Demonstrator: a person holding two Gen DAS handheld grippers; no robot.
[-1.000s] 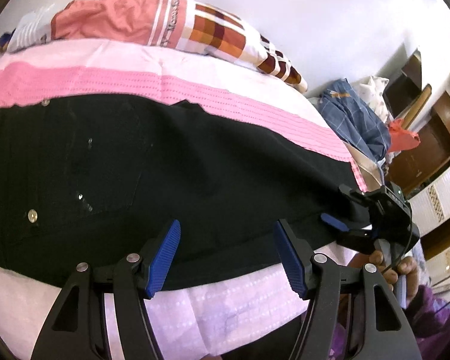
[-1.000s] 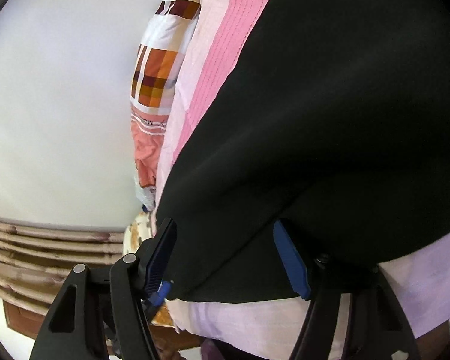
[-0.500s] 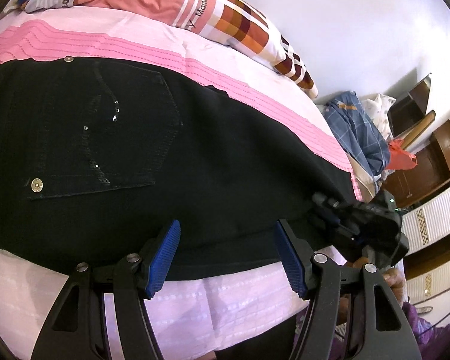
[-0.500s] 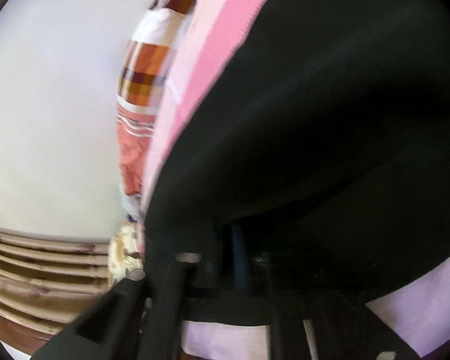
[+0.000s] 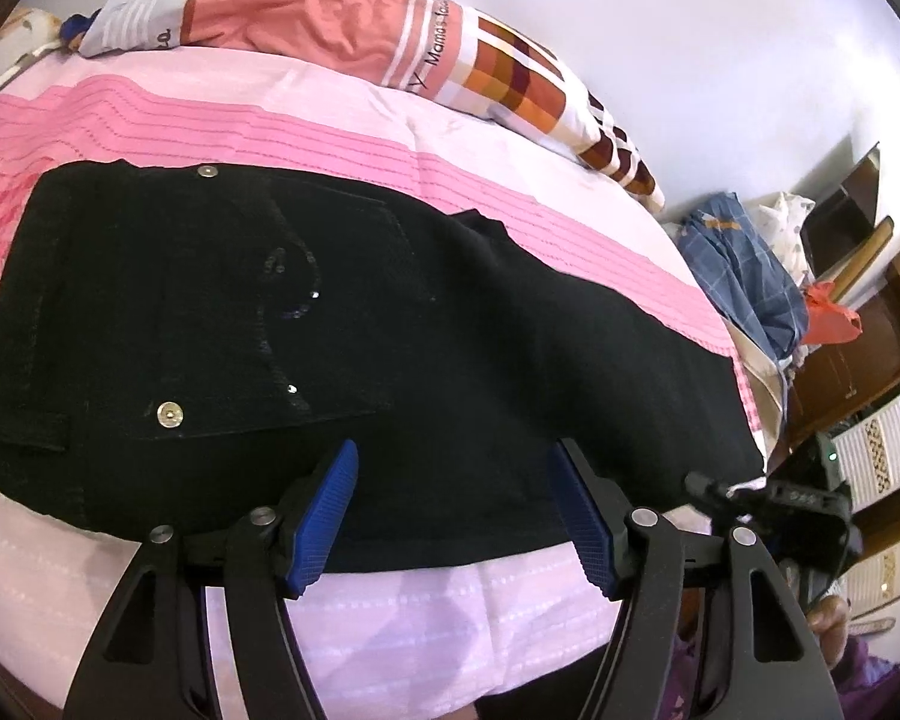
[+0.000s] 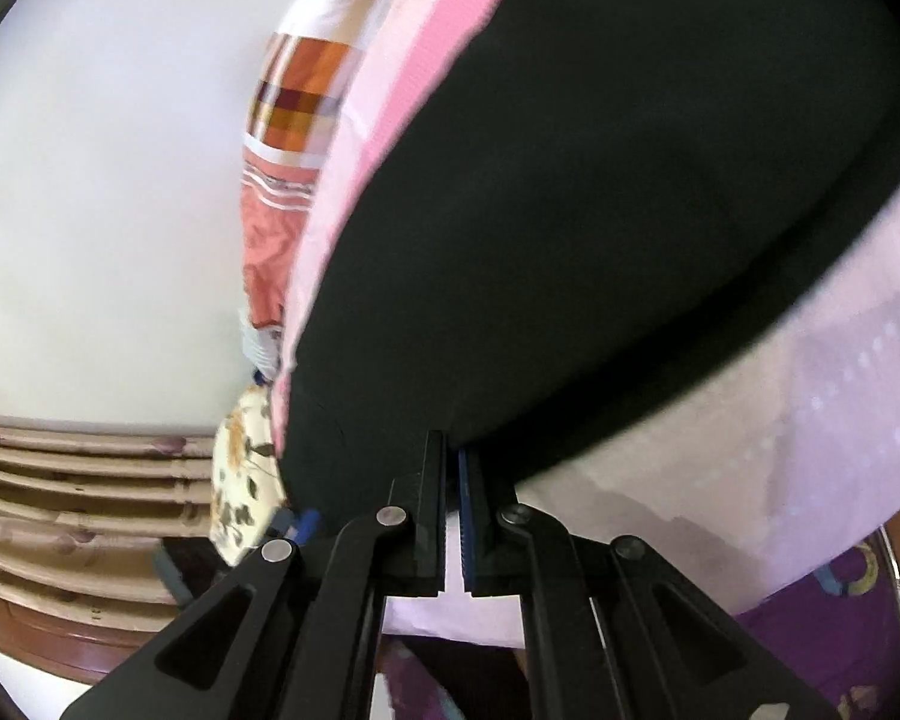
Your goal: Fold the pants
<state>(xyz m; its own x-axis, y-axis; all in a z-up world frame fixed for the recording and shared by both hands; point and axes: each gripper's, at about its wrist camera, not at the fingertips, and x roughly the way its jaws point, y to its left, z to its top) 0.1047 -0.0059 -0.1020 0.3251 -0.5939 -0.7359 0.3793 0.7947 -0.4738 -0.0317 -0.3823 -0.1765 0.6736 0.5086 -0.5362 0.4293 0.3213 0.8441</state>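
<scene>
My right gripper [image 6: 453, 462] has its two fingers pressed almost together on the near hem corner of the black pants [image 6: 600, 210]; the cloth edge sits right at the tips and seems pinched between them, though the bite itself is partly hidden. My left gripper [image 5: 456, 498] is spread wide with nothing in it, its blue pads [image 5: 324, 516] hovering over the near edge of the same pants [image 5: 360, 348], about midway along the leg.

The pants lie flat on the pink bedsheet [image 5: 270, 126], already doubled leg over leg. Their long axis runs across in front of me: waistband and back pocket [image 5: 324, 312] out to my left, hem out to my right. The right gripper [image 5: 768, 498] shows at that hem end in the left camera.

So the right hand owns the hem, and the waistband lies well apart from it, along that axis. I judge the next fold carries the hem leftward toward the waist, with the left gripper nearest the likely crease line. A striped pillow [image 5: 426, 54] lies beyond, along the wall.
</scene>
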